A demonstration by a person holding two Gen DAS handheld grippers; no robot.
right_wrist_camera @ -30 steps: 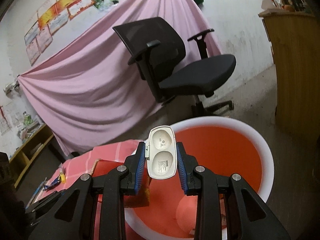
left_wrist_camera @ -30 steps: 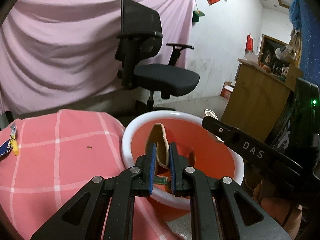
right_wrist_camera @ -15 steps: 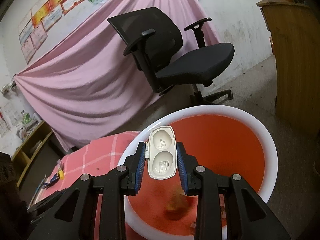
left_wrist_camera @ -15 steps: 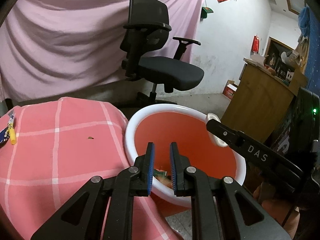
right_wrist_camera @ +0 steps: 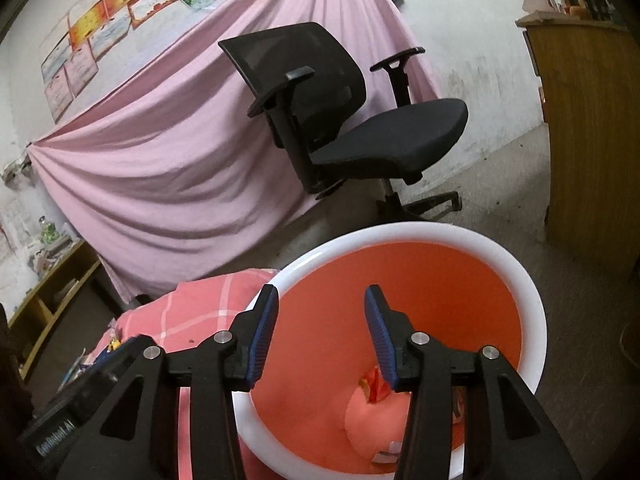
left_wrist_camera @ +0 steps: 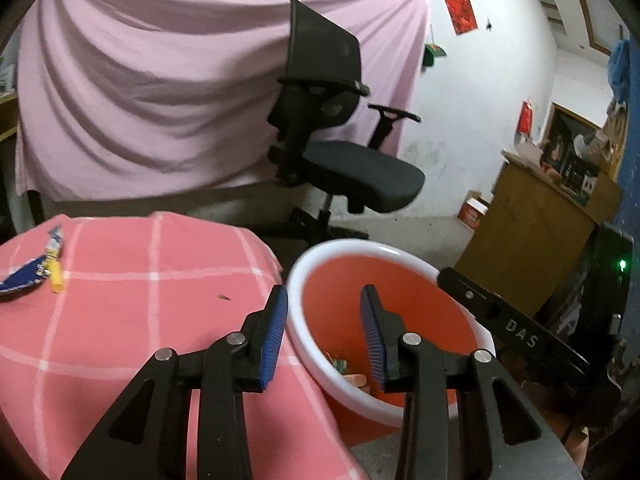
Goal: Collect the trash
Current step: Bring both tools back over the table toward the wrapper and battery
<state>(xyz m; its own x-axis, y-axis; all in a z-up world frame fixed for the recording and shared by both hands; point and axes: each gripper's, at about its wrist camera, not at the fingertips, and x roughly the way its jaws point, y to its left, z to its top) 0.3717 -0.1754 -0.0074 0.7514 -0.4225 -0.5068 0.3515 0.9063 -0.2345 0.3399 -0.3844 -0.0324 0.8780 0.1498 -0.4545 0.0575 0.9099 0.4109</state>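
A round bin with a white rim [left_wrist_camera: 320, 252] [right_wrist_camera: 400, 232] and an orange inside stands on the floor beside a table under a pink checked cloth [left_wrist_camera: 140, 300] [right_wrist_camera: 208, 300]. Bits of trash [left_wrist_camera: 344, 368] [right_wrist_camera: 374, 388] lie at its bottom. My left gripper [left_wrist_camera: 323, 312] is open and empty, above the near left rim of the bin. My right gripper [right_wrist_camera: 321, 312] is open and empty, above the bin's mouth. A blue wrapper [left_wrist_camera: 20, 280] and a yellow piece [left_wrist_camera: 56, 276] lie on the cloth at far left.
A black office chair [left_wrist_camera: 340, 152] [right_wrist_camera: 360, 128] stands behind the bin, in front of a hanging pink sheet [left_wrist_camera: 180, 80]. A wooden cabinet [left_wrist_camera: 532, 216] [right_wrist_camera: 592, 120] stands to the right. The right gripper's body [left_wrist_camera: 520, 332] crosses the left wrist view at right.
Both grippers have opened. The left let go of a tan piece and the right let go of a white plastic case; both are gone from the jaws. The left gripper drew back leftward.
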